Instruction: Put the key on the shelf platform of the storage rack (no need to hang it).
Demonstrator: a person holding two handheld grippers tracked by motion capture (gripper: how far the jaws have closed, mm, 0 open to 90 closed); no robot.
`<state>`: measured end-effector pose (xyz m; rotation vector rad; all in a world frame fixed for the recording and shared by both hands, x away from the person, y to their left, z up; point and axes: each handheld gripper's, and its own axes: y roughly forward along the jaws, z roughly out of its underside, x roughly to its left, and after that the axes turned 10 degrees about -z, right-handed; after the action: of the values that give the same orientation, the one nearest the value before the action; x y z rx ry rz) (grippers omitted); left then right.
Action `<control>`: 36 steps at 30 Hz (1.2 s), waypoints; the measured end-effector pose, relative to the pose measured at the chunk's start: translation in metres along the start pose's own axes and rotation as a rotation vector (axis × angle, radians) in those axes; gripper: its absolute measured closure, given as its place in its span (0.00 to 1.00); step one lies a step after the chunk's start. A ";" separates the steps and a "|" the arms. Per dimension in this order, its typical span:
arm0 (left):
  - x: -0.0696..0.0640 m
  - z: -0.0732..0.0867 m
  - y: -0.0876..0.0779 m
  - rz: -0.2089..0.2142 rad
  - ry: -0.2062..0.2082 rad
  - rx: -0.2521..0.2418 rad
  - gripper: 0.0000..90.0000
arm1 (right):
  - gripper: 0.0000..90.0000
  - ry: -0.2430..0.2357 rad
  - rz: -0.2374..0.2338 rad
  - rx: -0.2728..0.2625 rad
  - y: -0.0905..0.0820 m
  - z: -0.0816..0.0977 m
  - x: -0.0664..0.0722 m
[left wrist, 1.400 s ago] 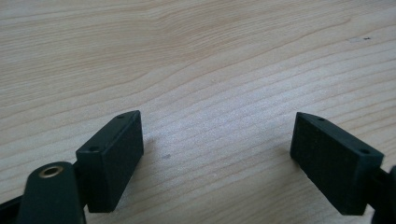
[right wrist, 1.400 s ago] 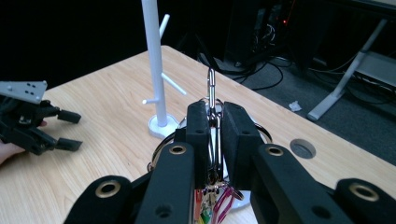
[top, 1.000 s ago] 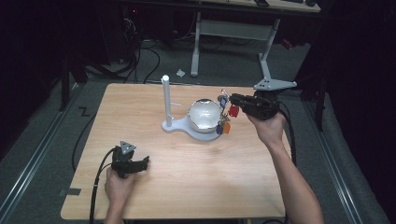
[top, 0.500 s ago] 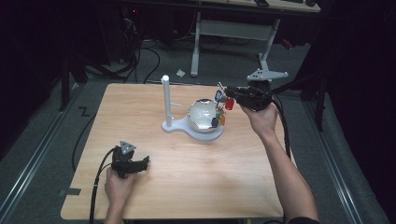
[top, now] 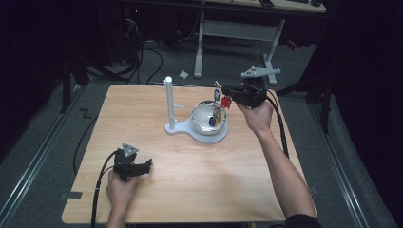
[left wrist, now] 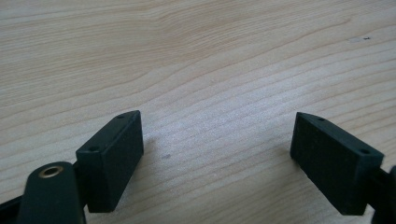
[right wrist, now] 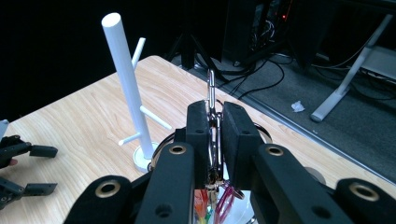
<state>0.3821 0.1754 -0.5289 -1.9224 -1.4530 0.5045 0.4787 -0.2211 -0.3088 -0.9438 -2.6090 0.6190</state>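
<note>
Your right gripper (right wrist: 214, 123) is clamped on the metal key bunch with coloured tags (top: 219, 101), hanging over the shiny steel bowl (top: 203, 118). The white pegged post (top: 168, 102) stands just beside that bowl, opposite your right hand. Your left gripper (left wrist: 217, 154) lies released, well apart from the bowl.

High overhead view; two close finger-level views sharing the table (top: 190, 190).

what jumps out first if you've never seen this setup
The right gripper, near the table's far right edge, pinches a bunch of keys with coloured tags dangling over a shiny bowl. Left of the bowl rises a white peg stand. The left gripper rests open near the front edge.
</note>
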 end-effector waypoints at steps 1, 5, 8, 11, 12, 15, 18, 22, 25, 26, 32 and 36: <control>0.000 0.000 0.000 0.000 0.000 0.000 0.20 | 0.91 0.006 -0.003 0.002 0.004 0.001 -0.001; 0.000 0.000 0.000 0.000 0.001 0.001 0.20 | 0.91 0.006 0.003 0.022 0.012 0.003 -0.002; 0.000 0.000 0.000 0.000 0.001 0.000 0.20 | 0.91 0.007 0.004 0.025 0.016 0.005 -0.003; 0.000 0.000 0.000 0.000 0.001 0.001 0.20 | 0.91 0.013 0.007 0.041 0.023 0.009 -0.005; 0.000 0.000 0.000 0.000 0.001 0.001 0.20 | 0.91 0.013 0.007 0.041 0.023 0.009 -0.005; 0.000 0.000 0.000 0.000 0.001 0.001 0.20 | 0.91 0.005 0.019 0.062 0.031 0.013 -0.004; 0.000 0.000 0.000 0.000 0.001 0.000 0.20 | 0.91 0.004 0.022 0.070 0.035 0.016 -0.005; 0.000 0.000 0.000 0.000 0.001 0.001 0.20 | 0.91 0.023 0.021 0.074 0.040 0.022 -0.009; 0.000 0.000 0.000 0.000 0.001 0.001 0.20 | 0.91 0.026 0.021 0.078 0.042 0.024 -0.010; 0.000 0.000 0.000 0.000 0.001 0.000 0.20 | 0.91 0.019 0.022 0.076 0.043 0.025 -0.011; 0.000 0.000 0.000 0.000 -0.001 -0.001 0.20 | 0.98 0.018 0.035 0.075 0.047 0.033 -0.011; 0.000 0.000 0.000 0.000 -0.001 0.000 0.20 | 0.98 0.015 0.040 0.090 0.049 0.035 -0.011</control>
<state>0.3821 0.1753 -0.5289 -1.9229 -1.4533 0.5049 0.4983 -0.2044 -0.3648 -0.9717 -2.5317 0.7296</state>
